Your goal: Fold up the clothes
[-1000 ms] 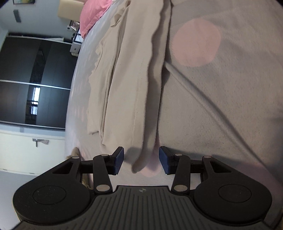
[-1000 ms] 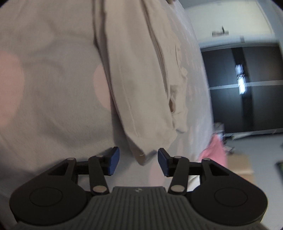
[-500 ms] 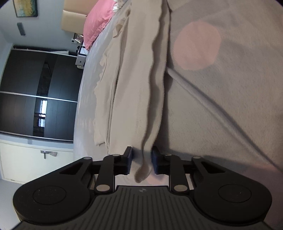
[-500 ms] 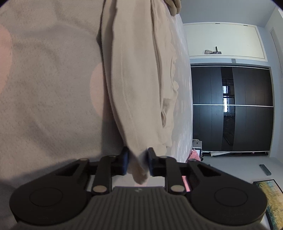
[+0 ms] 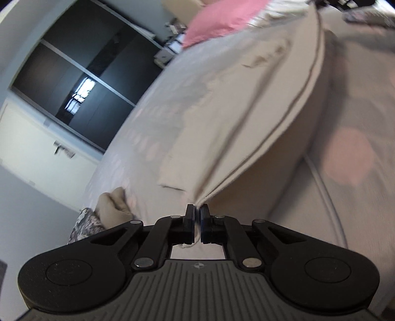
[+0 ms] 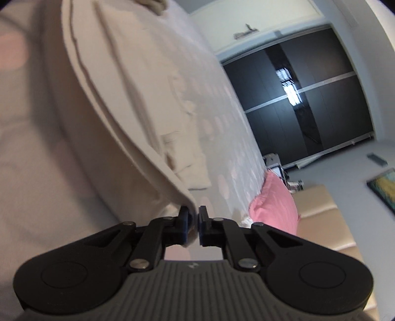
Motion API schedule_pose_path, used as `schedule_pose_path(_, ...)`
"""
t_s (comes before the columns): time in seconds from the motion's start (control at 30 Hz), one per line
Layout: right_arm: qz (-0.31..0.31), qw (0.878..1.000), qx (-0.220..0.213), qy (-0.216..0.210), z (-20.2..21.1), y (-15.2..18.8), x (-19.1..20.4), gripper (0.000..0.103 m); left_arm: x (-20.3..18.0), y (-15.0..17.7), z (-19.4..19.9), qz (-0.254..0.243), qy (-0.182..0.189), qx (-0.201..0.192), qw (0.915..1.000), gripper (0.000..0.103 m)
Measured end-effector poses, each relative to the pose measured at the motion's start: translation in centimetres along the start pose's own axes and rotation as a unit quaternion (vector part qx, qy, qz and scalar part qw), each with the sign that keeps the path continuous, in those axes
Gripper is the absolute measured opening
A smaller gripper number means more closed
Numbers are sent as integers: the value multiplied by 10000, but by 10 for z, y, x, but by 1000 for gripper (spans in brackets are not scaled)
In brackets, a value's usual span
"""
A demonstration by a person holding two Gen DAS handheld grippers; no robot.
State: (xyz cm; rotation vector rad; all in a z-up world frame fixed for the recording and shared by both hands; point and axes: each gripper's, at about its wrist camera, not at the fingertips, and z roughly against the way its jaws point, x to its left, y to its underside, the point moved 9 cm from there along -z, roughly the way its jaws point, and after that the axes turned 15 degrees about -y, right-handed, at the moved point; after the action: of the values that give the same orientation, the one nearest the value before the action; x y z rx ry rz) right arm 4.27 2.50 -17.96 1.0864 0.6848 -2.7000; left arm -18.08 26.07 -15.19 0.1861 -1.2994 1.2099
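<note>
A long cream garment (image 5: 246,103) is stretched above a grey bedspread with pink dots (image 5: 350,153). My left gripper (image 5: 197,211) is shut on one corner of the cream garment, the cloth fanning away from its closed jaws. In the right wrist view the same cream garment (image 6: 118,93) runs up and left from my right gripper (image 6: 194,212), which is shut on the opposite corner. The lifted edge shows a dark seam line. The other gripper (image 5: 345,3) is faintly visible at the far end of the garment in the left wrist view.
A pink pillow (image 6: 274,205) and a beige headboard (image 6: 323,222) lie at one end of the bed. A dark sliding wardrobe (image 6: 308,98) fills the wall beyond. A bunched beige cloth (image 5: 113,205) sits on the bed near my left gripper.
Both grippers closed on the garment's corners and lifted it off the bed. The garment now hangs taut between them instead of lying flat.
</note>
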Motion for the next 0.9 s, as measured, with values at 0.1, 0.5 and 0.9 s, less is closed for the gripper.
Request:
schedule_pose_path(0.1,-455,9989,-56,105,3,-9,-19,8,25,-14,-8,434,-128,91,9989,2)
schedule_pose_path(0.5,-1679,9856,-143,136,-10,-49,-96,7,74,-65,-54,592,-519,47,9969,2)
schedule_pose_path(0.9,-2122,9769,131,-189,-128,-79,-149,7,78,-87,-168,739,-309,363,9961,2)
